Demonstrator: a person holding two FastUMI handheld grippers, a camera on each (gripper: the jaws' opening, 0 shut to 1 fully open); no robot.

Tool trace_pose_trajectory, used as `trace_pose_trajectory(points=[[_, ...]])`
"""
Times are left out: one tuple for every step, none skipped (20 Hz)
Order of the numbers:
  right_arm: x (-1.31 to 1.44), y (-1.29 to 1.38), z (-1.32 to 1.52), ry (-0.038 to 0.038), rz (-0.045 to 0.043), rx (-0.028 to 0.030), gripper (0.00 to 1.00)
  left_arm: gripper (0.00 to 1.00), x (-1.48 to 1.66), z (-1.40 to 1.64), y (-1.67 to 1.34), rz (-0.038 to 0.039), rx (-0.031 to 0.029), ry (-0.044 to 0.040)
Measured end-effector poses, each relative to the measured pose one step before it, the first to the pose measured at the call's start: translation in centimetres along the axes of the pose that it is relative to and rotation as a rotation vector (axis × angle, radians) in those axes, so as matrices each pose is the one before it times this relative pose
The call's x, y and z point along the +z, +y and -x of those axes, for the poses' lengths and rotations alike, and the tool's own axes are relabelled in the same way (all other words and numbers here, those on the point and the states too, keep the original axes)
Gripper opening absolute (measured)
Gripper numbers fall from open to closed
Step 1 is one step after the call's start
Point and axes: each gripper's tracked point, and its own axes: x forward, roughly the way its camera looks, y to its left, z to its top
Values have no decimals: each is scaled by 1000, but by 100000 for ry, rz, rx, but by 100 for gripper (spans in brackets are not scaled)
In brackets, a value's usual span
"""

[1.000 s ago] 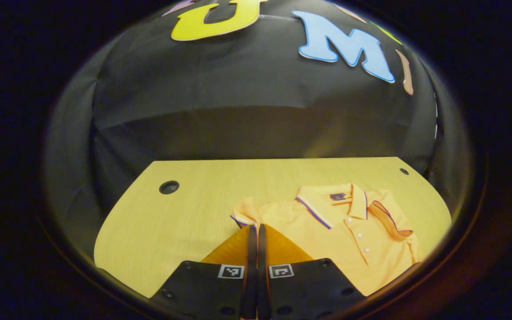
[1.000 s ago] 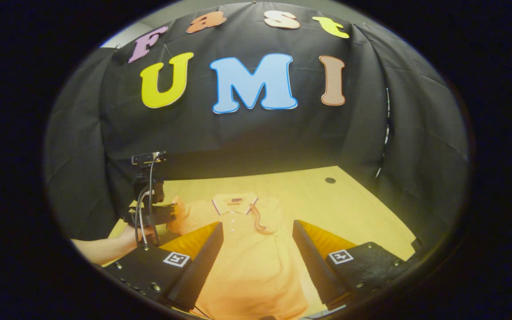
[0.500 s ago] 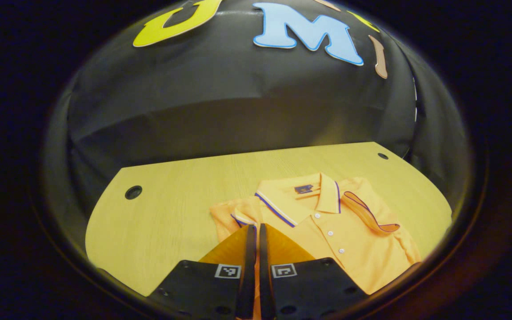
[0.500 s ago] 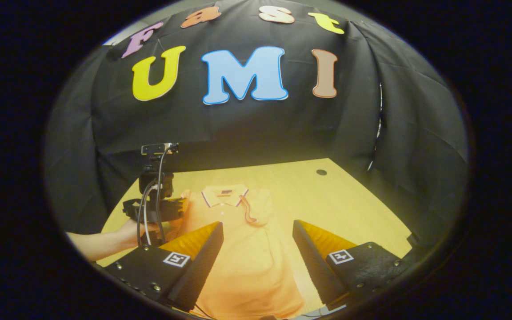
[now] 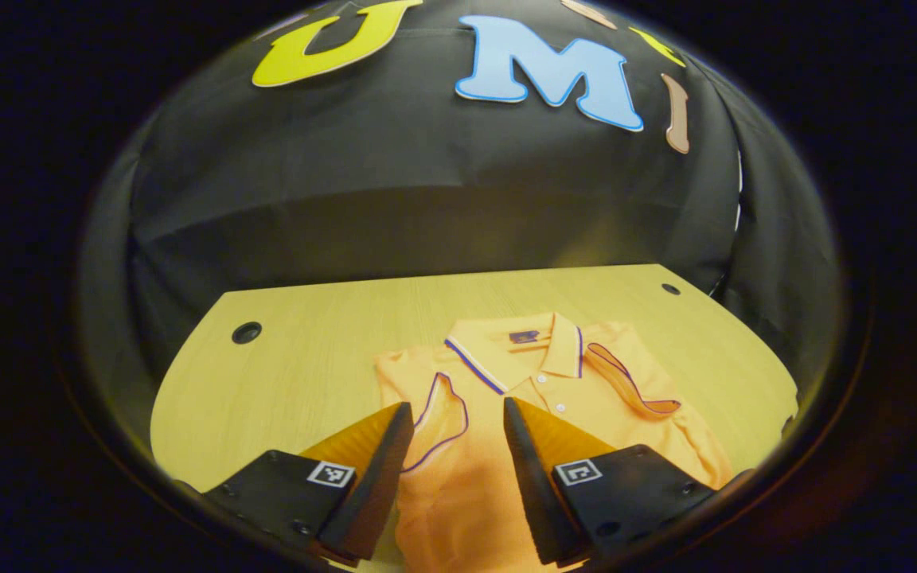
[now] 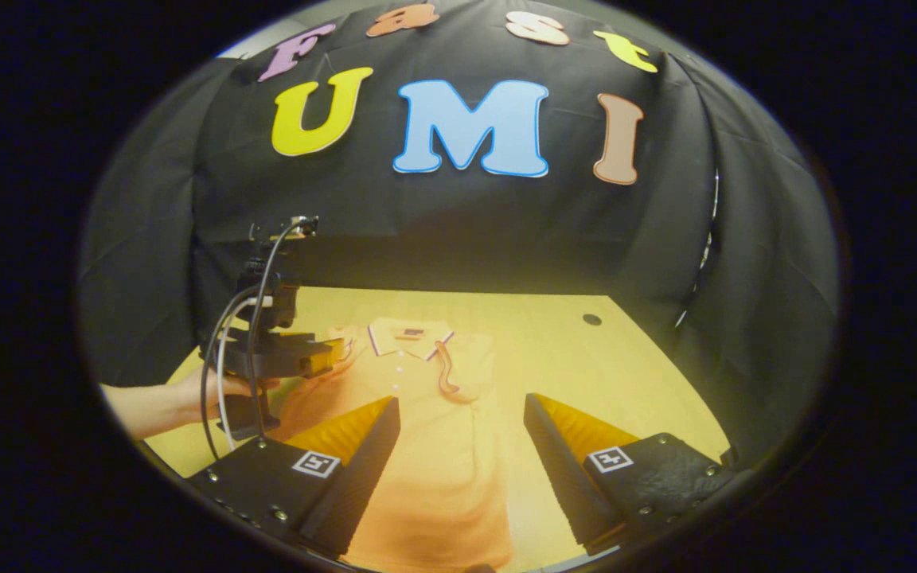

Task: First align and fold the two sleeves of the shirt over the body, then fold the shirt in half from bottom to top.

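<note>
An orange shirt [image 5: 586, 414] is laid flat on the table [image 5: 307, 358], both sleeves folded in. The left gripper [image 5: 452, 414] and right gripper [image 6: 462, 410] are held over its lower middle, jaws spread wide.

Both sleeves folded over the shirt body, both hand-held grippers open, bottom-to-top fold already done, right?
Not quite: the bottom-to-top fold is not done. The right gripper view shows the shirt lying full length on the table. Both sleeves are folded in; left hand-held gripper and right hand-held gripper are open.
</note>
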Motion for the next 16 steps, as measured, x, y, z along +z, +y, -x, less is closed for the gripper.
trace_pose_trajectory(points=[[-596,-88,49,129,1244,902,98,80,-169,881,2,75,473,-654],[-704,-79,0,435,1080,992,98,81,-128,1036,-69,29,432,-442],[-624,-22,64,387,958,1062,98,83,-379,1289,-63,151,212,-438],[-529,-73,165,-119,588,808,98,88,-251,1224,-67,-252,934,-260],[-520,83,182,208,446,1194,98,92,-451,1137,58,-449,1102,-503],[-676,-8,175,149,479,860,98,97,-548,1386,-32,-437,950,-300],[-544,-26,165,344,567,746,98,96,-553,1337,-55,-453,401,-40],[-701,4,165,468,491,716,98,95,-606,1224,-144,-375,335,251],[-741,-23,156,704,547,442,98,95,-847,1180,-214,-23,144,402],[-912,-33,293,1119,220,319,98,95,-1013,1484,-328,195,120,705],[-869,43,286,1103,-232,762,98,95,-787,1187,-141,-20,167,395],[-877,106,260,1056,-342,783,98,95,-949,1132,-212,-71,-115,293],[-893,107,333,1400,-64,883,98,95,-1100,1060,-373,6,-220,660],[-933,80,316,1144,194,555,98,95,-1208,1262,-325,526,-106,913],[-835,44,300,916,488,377,98,95,-986,899,-287,1129,-267,916],[-926,57,240,1267,438,500,98,95,-1134,1076,-315,1152,-156,916]])
